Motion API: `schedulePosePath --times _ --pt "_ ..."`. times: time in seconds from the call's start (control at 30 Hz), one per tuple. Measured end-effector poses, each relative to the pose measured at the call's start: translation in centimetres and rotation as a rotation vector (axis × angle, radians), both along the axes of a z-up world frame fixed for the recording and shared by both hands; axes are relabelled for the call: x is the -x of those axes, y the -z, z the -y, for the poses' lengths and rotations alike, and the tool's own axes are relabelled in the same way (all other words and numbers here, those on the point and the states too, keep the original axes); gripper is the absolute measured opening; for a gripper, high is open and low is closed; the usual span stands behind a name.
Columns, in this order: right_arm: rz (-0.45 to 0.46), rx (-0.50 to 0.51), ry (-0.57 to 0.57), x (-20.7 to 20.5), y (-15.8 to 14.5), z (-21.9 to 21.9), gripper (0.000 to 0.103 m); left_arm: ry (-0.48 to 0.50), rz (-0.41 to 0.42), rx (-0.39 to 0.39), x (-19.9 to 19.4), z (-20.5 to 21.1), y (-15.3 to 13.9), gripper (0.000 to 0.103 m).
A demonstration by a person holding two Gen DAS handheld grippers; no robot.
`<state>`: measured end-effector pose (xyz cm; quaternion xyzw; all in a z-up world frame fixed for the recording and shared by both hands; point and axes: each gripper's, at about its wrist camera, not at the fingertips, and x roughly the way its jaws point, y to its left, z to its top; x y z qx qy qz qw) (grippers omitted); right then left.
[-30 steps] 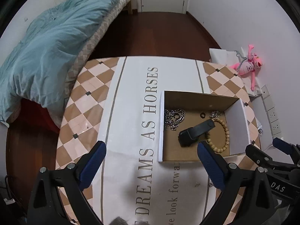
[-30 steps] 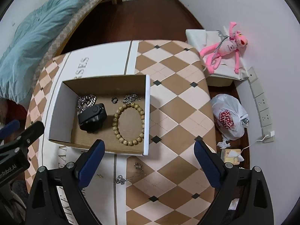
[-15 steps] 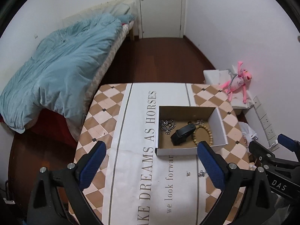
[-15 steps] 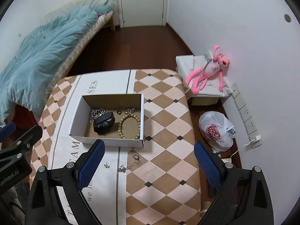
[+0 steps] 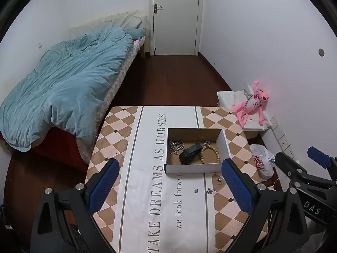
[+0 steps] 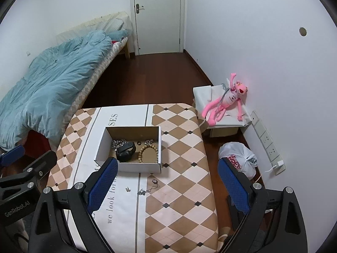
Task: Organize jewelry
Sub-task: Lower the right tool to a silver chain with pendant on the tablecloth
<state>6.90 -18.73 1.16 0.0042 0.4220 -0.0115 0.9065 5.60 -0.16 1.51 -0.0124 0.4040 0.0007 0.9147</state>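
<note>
An open cardboard box [image 5: 225, 147] [image 6: 102, 144] sits on the checkered table. Inside it lie a silver chain [image 5: 176, 145] [image 6: 118, 143], a black band [image 5: 190, 153] [image 6: 126, 151], a wooden bead bracelet [image 5: 210, 154] [image 6: 148, 153], a small dark ring [image 6: 138, 142] and a silver cluster [image 6: 149, 141]. On the cloth in front of the box rest a thin necklace [image 6: 148, 189] [image 5: 214, 186] and a tiny earring [image 6: 127, 188] [image 5: 195, 189]. My left gripper [image 5: 170, 187] and right gripper [image 6: 168, 186] hang high above the table's near side, both open and empty.
A tablecloth [image 5: 147, 168] with printed lettering covers the table. A bed with a blue duvet [image 5: 63, 92] lies to the left. A pink plush toy [image 6: 227, 101] sits on a white box by the right wall, with a plastic bag [image 6: 238, 160] on the floor.
Both grippers have risen and drawn back from the box, so the table looks smaller and the door and walls have come into view. Nothing on the table moved.
</note>
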Motion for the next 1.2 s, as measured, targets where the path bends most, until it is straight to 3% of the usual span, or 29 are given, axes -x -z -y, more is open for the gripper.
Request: schedulePosePath --times 0.23,0.33,0.57,0.63,0.7,0.87,0.97,1.07,1.13,1.2 --pt "-0.037 -0.056 0.008 -1.0 1.4 0.7 0.097 -0.040 0.007 -0.019 -0.7 -0.1 1.0 0.099" --pt "-0.106 -0.081 0.011 -2.2 4.5 1.2 0.097 -0.065 -0.045 -0.017 -1.7 -0.3 3.6 0.099" --pt "-0.273 -0.149 0.018 -4.7 14.8 2.1 0.096 -0.120 -0.230 -0.098 -3.6 -0.9 12.5 0.099" --pt "-0.298 -0.162 0.005 -5.6 17.3 1.9 0.081 -0.130 -0.275 -0.120 -3.9 -1.0 14.6 0.099" --pt "-0.326 -0.172 -0.004 -6.4 19.6 1.6 0.074 -0.138 -0.310 -0.133 -4.1 -1.2 16.5 0.099" --pt "-0.334 -0.155 -0.044 -8.0 23.4 0.2 0.069 -0.143 -0.373 -0.148 -4.8 -1.1 19.2 0.099" --pt "-0.350 -0.142 -0.065 -8.7 24.7 -0.6 0.058 -0.140 -0.402 -0.146 -5.2 -1.0 20.3 0.099" --pt "-0.317 -0.103 -0.095 -8.7 24.9 -1.5 0.036 -0.128 -0.422 -0.139 -5.4 -0.7 20.9 0.099" --pt "-0.309 -0.076 -0.110 -8.4 25.0 -2.0 0.012 -0.117 -0.428 -0.133 -5.6 -0.4 21.1 0.099" --pt "-0.309 -0.091 -0.114 -7.9 24.9 -1.9 0.012 -0.100 -0.434 -0.121 -5.5 0.1 21.2 0.099"
